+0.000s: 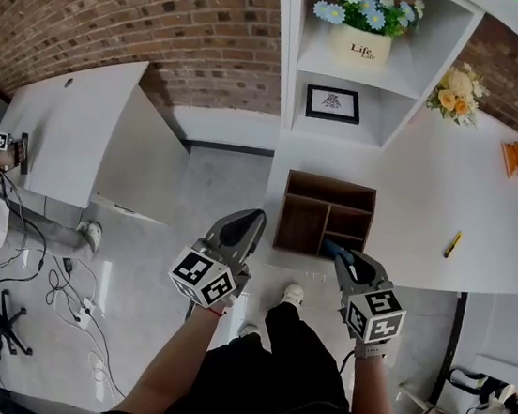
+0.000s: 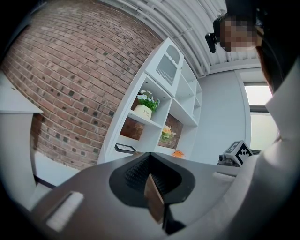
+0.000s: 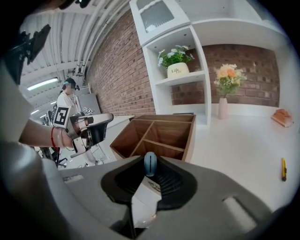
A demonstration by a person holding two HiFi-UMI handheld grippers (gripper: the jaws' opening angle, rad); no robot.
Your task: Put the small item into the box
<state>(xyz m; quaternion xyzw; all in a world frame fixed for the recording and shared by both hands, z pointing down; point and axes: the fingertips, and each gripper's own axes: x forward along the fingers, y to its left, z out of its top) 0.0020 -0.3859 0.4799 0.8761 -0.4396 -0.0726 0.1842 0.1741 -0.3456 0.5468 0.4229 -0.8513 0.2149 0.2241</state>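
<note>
Wooden box (image 1: pixel 300 224) sits at the desk (image 1: pixel 431 196) edge, compartments showing only bare wood. The small blue item (image 3: pixel 150 163) is pinched in the right gripper (image 1: pixel 336 251) jaws, right by the box's near edge. Left gripper (image 1: pixel 256 218) jaws are pressed together.

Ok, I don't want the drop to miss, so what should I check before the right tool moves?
1. Small blue item pinched in right tool: ok.
2. Wooden box open side up on white table: ok.
3. Box compartments free: ok, nothing visible inside.
4. Right tool above a compartment: not ok, box lies ahead of it.
5. Left tool clear of box: ok, apart, to its left.
</note>
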